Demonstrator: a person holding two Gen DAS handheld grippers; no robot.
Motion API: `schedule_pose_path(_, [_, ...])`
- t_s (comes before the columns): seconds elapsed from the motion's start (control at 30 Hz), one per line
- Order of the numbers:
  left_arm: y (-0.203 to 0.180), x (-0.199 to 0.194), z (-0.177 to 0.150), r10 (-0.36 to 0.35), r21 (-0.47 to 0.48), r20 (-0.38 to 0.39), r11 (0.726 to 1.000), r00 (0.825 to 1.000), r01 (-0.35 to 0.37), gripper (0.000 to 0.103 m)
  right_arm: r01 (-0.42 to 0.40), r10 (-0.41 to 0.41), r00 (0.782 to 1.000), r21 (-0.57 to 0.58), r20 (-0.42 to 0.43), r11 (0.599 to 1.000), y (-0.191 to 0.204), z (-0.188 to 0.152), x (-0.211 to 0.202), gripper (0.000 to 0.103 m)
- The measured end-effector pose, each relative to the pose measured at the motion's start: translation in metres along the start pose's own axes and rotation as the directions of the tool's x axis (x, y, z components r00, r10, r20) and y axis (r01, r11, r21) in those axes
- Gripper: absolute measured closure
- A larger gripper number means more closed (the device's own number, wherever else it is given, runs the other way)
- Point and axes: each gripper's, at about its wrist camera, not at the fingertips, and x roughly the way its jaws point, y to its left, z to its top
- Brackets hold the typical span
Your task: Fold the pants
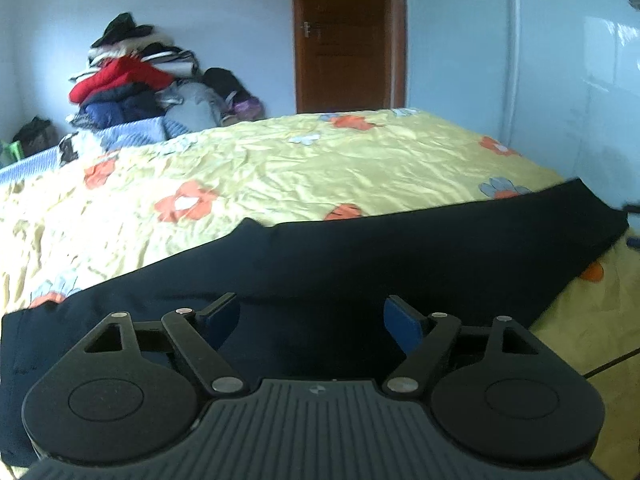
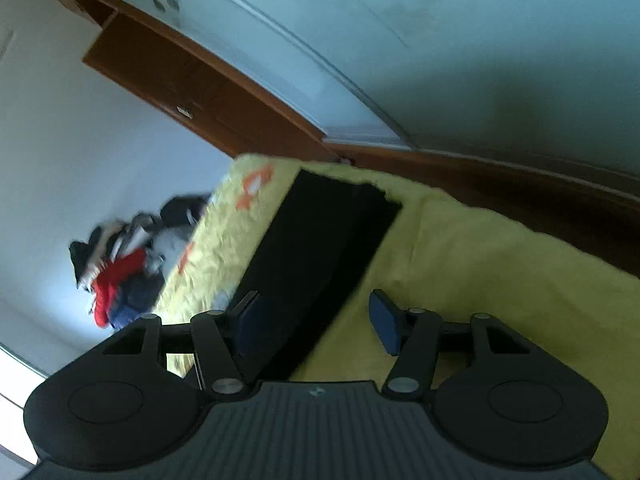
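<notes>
My left gripper stands with its jaws wide apart and nothing between them, low in the frame over the dark pants, which lie in a long band across the yellow flowered bedspread from lower left to the right edge. My right gripper is tilted and likewise spread wide and empty, with the pants running from its left finger up to centre frame. A clothes pile sits upper left, a brown door at top centre.

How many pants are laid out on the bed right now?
1. The dark pants lie stretched across the yellow floral bedspread, under both open claws. The clothes pile may hide more.
</notes>
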Motion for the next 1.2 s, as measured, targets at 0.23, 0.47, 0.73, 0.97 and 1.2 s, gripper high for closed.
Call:
schedule_pose_path(0.23, [-0.020,0.000,-0.006,-0.006,0.054,0.005,0.999,1.000,0.006,0.015,0.012,-0.005,0.996,-0.072,0.089,0.997,0.006,0.009,0.019,0.045])
schedule_pose_path(0.47, [-0.022,0.005,-0.007,-0.012,0.048,-0.022,0.999,1.000,0.013,0.014,0.014,-0.012,0.997,-0.023,0.070,1.000,-0.008,0.016,0.019,0.093])
schedule_pose_path(0.73, [-0.002,0.005,-0.001,0.055,-0.046,-0.015,0.997,0.998,-0.056,0.014,-0.251,0.253,0.967,-0.080,0.018,0.965,0.054,-0.007,0.005,0.095])
schedule_pose_path(0.97, [0.026,-0.001,-0.001,0.138,-0.151,-0.023,0.979,0.990,-0.140,0.010,-0.488,0.404,0.860,-0.274,-0.311,0.829,0.159,-0.101,0.032,0.095])
schedule_pose_path(1.2, [0.045,-0.004,-0.003,0.173,-0.212,-0.048,0.961,0.984,-0.179,0.010,-0.572,0.302,0.775,-0.412,-0.555,0.709,0.208,-0.211,0.062,0.095])
